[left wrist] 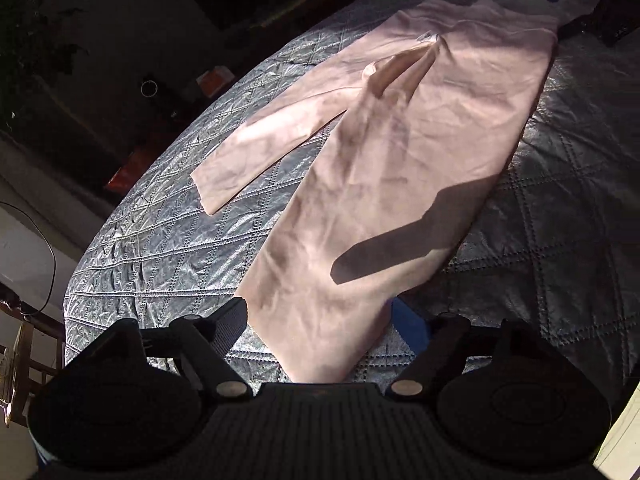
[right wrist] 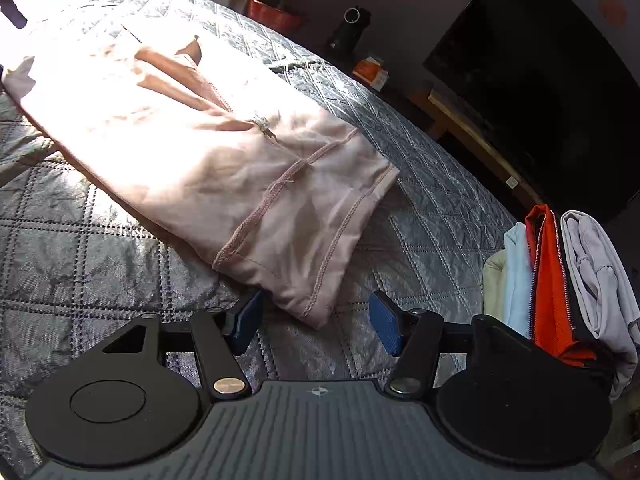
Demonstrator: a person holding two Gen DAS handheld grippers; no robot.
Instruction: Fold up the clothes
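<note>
A pale pink long-sleeved top point(left wrist: 400, 152) lies spread on a grey quilted bedspread point(left wrist: 160, 240), one sleeve point(left wrist: 260, 152) stretched out to the left. My left gripper point(left wrist: 320, 320) is open, its jaws wide on either side of the top's near end. In the right wrist view the same pink top point(right wrist: 200, 152) lies with its stitched hem point(right wrist: 280, 240) toward me. My right gripper point(right wrist: 316, 320) is open, just short of the hem's near corner, with blue pads point(right wrist: 384, 324). Neither gripper holds cloth.
A stack of folded clothes point(right wrist: 560, 272), orange, light blue and grey, stands at the right on the bedspread point(right wrist: 80, 240). A dark screen point(right wrist: 540, 60) and a low shelf stand beyond the bed. The other gripper's dark body point(left wrist: 600, 16) shows at the top's far end.
</note>
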